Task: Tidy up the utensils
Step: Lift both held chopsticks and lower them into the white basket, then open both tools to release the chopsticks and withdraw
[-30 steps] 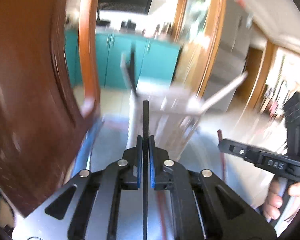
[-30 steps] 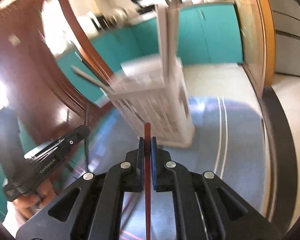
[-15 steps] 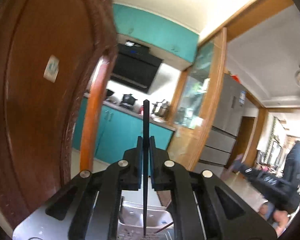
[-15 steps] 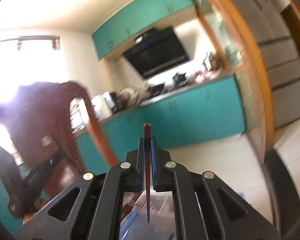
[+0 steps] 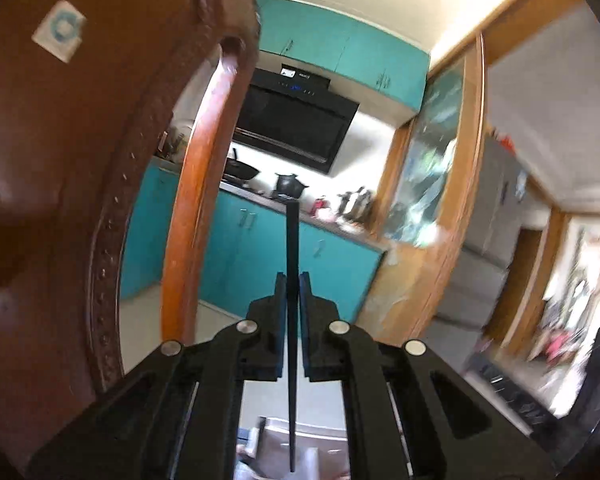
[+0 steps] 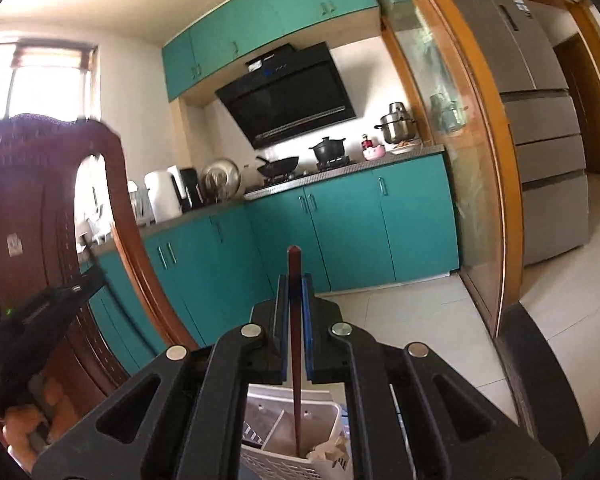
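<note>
Nearby, wooden chair (image 6: 40,208), teal cabinets (image 6: 340,220), fridge (image 6: 540,120)

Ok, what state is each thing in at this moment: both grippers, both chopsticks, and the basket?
Left gripper: shut on black chopstick, held upright.
Right gripper: shut on red chopstick, upright, lower end in basket.
Basket: white, upright, below the right gripper's fingers.

A chopstick (image 6: 295,344) stood upright between the pads of the right gripper (image 6: 295,280), its lower end in a utensil basket (image 6: 296,436) below. The left gripper (image 6: 76,284) lay to its left, before a chair back (image 6: 40,208).
</note>
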`<state>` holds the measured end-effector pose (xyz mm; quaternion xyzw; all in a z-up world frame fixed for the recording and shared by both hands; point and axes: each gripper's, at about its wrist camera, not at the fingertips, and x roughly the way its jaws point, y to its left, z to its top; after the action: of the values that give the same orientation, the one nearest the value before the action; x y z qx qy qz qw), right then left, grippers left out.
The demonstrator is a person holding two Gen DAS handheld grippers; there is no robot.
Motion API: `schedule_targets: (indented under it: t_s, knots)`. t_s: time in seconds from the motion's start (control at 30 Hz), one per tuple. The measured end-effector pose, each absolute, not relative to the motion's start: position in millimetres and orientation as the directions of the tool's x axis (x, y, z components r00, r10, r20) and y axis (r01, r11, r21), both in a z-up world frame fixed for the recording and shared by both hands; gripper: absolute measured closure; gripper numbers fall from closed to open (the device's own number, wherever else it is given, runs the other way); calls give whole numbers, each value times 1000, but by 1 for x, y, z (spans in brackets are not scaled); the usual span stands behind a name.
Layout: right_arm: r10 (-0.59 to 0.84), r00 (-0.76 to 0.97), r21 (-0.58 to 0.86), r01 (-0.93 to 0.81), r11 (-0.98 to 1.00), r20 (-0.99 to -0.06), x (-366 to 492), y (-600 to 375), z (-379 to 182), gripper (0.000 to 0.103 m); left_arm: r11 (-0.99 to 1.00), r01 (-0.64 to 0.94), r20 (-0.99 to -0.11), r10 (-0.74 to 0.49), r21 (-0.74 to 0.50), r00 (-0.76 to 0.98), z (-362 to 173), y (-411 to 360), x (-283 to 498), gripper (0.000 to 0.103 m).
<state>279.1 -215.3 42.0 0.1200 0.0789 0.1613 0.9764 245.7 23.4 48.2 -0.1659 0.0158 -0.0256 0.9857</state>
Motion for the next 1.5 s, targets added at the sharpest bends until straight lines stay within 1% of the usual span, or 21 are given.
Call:
schedule_targets:
  t_s: [0.13, 0.27, 0.37, 0.4, 0.5, 0.57, 0.6, 0.63, 0.73, 0.83, 0.93, 0.97, 1.03, 1.07, 1.13, 1.2, 1.23, 1.3, 1.33, 1.4, 1.5]
  knots:
    - [349, 926, 250, -307, 918, -144, 283, -209, 36, 96, 958, 20, -124, -57, -287, 991, 26, 11, 270, 96]
    - [340, 926, 235, -299, 925, -161, 285, -204, 33, 96, 968, 7, -186, -55, -250, 981, 16, 1, 281, 96]
    - [340, 926, 234, -298, 925, -164, 284, -205, 33, 96, 968, 8, -201, -60, -250, 978, 11, -1, 282, 96]
    - [337, 927, 233, -295, 927, -164, 284, -205, 33, 96, 969, 6, -200, -57, -249, 978, 11, -1, 282, 94]
    - [330, 931, 246, -287, 926, -155, 282, -208, 34, 85, 971, 14, -201, -63, -237, 978, 13, -4, 279, 92]
    - [329, 933, 253, -287, 924, -145, 277, -211, 36, 79, 974, 21, -188, -65, -227, 980, 17, -7, 274, 84]
    - [326, 936, 254, -286, 924, -133, 273, -213, 38, 73, 974, 25, -181, -68, -226, 981, 18, -7, 269, 78]
    - [324, 938, 253, -286, 924, -121, 269, -215, 39, 69, 974, 29, -170, -69, -225, 983, 20, -6, 264, 76]
    - [341, 938, 246, -316, 916, -65, 245, -221, 51, 69, 975, 31, -125, -60, -220, 990, 25, -3, 242, 75]
    - [381, 923, 192, -363, 912, -63, 220, -215, 61, 69, 983, -9, -79, -6, -184, 997, 24, 0, 216, 75]
    - [464, 875, 154, -444, 883, -139, 204, -203, 55, 69, 988, -61, -66, 52, -145, 996, 13, 0, 198, 77]
    - [518, 832, 138, -500, 855, -199, 201, -193, 50, 69, 989, -62, -77, 52, -134, 996, 8, 0, 196, 78]
    - [563, 770, 96, -562, 821, -300, 196, -172, 33, 72, 993, -81, -126, 70, -86, 990, -14, 0, 191, 78]
    - [563, 755, 78, -574, 815, -336, 196, -164, 25, 72, 993, -96, -145, 86, -67, 986, -23, 0, 191, 78]
    - [552, 723, 66, -581, 811, -415, 201, -151, -1, 73, 990, -140, -220, 131, -25, 967, -53, 6, 190, 78]
    - [535, 673, 127, -556, 821, -511, 221, -145, -45, 73, 988, -152, -301, 135, -34, 944, -71, 14, 193, 78]
    - [504, 646, 159, -516, 842, -573, 237, -144, -76, 73, 988, -147, -332, 124, -46, 935, -77, 18, 195, 78]
    - [449, 612, 205, -428, 880, -651, 259, -146, -116, 74, 990, -140, -347, 120, -34, 930, -82, 19, 192, 78]
    - [439, 582, 263, -365, 893, -685, 273, -149, -137, 74, 990, -138, -344, 124, -17, 931, -81, 18, 190, 78]
    - [438, 569, 309, -313, 898, -696, 286, -150, -153, 74, 991, -135, -339, 132, 17, 931, -82, 15, 187, 78]
    - [398, 567, 310, -251, 917, -721, 299, -145, -170, 74, 992, -122, -361, 121, 22, 925, -86, 12, 188, 78]
